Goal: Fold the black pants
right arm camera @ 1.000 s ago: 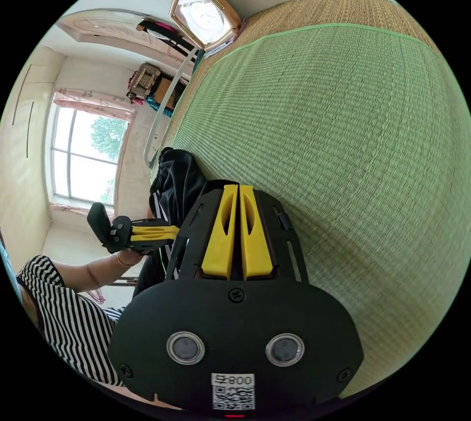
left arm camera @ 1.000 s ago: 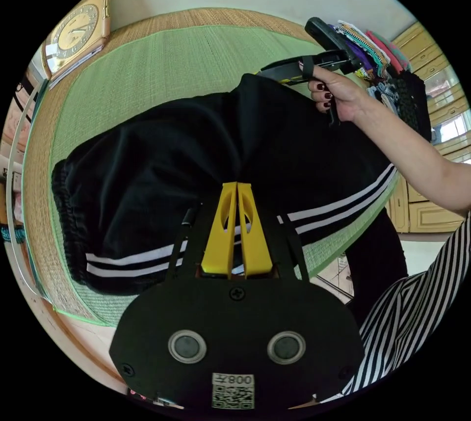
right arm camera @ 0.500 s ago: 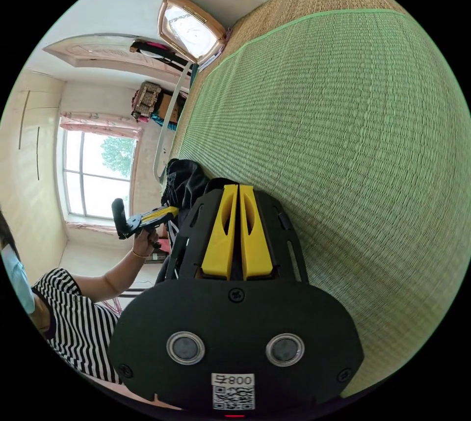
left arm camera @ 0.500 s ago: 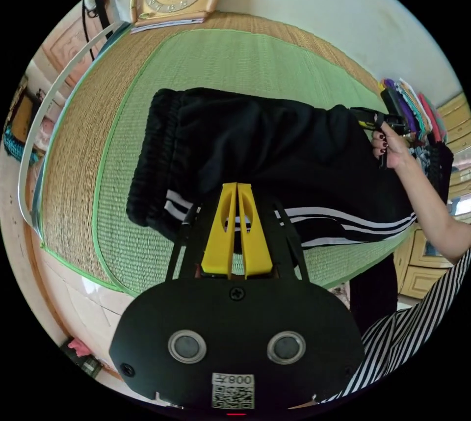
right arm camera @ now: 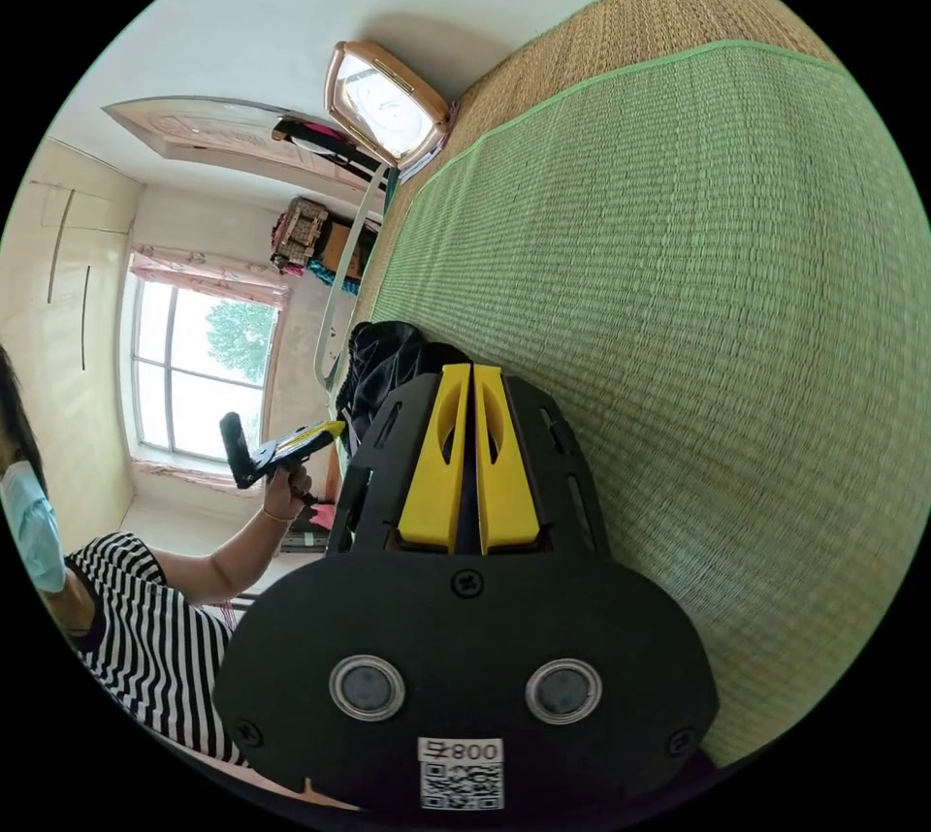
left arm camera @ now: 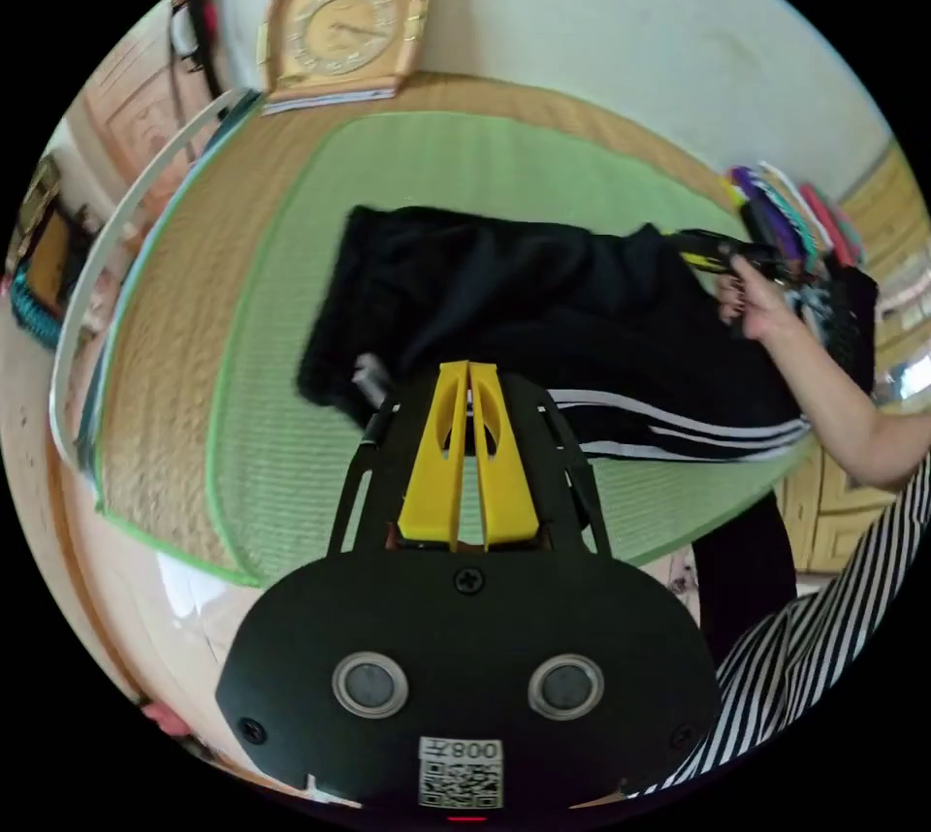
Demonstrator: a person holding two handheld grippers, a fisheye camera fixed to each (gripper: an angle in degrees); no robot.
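Left gripper view: left claw (left arm camera: 470, 376) clenched on black striped pants (left arm camera: 543, 308); long axis ran crosswise ahead, toward right claw (left arm camera: 700, 252), also clenched on fabric.

The right gripper (right arm camera: 471, 368) has its yellow jaws closed together over the green woven mat (right arm camera: 679, 270), black pants (right arm camera: 388, 362) bunched at their tip. The left gripper (right arm camera: 325, 430) points toward the pants.
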